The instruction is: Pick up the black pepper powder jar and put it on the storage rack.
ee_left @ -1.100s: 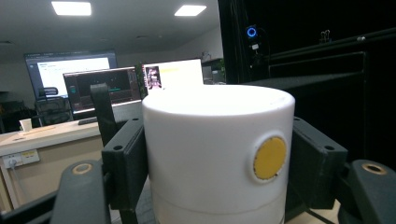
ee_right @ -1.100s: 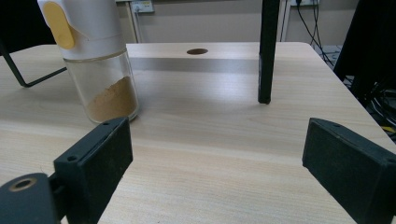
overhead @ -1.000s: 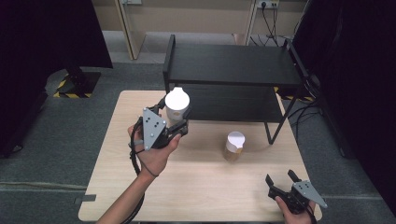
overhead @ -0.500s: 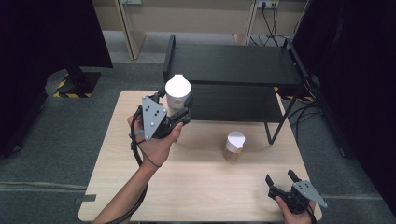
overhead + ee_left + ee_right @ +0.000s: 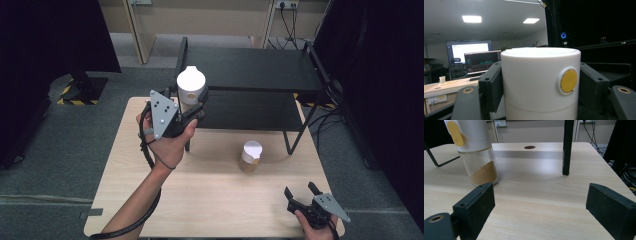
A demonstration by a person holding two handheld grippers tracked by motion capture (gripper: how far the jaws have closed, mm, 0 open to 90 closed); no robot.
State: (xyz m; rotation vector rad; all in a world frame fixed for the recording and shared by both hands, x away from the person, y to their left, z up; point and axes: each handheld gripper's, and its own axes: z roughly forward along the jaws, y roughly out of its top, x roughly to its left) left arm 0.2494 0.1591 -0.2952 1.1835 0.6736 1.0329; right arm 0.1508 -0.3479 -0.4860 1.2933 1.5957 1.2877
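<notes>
— Where's the white-capped clear jar [image 5: 191, 89] now?

— Off the pale wooden table [image 5: 215, 200], up in the air at the front left corner of the black two-tier metal rack [image 5: 260, 75]. The left gripper [image 5: 192, 111] has its jaws clamped on the jar; in the left gripper view the two pads press either side of the white cap [image 5: 540, 80], with its yellow round button [image 5: 568, 80] facing the camera

— So it's picked up. Placed?

— Not yet. It hangs about level with the rack's top shelf, resting on nothing. I'd say the lift is done and the setting down is left, probably on one of the shelves

— And the other one?

— The second jar, clear with brown powder and a white cap [image 5: 250, 156], stands untouched on the table just in front of the rack. The right gripper [image 5: 305, 196] waits low at the near right corner, jaws spread wide, nothing between them
</notes>
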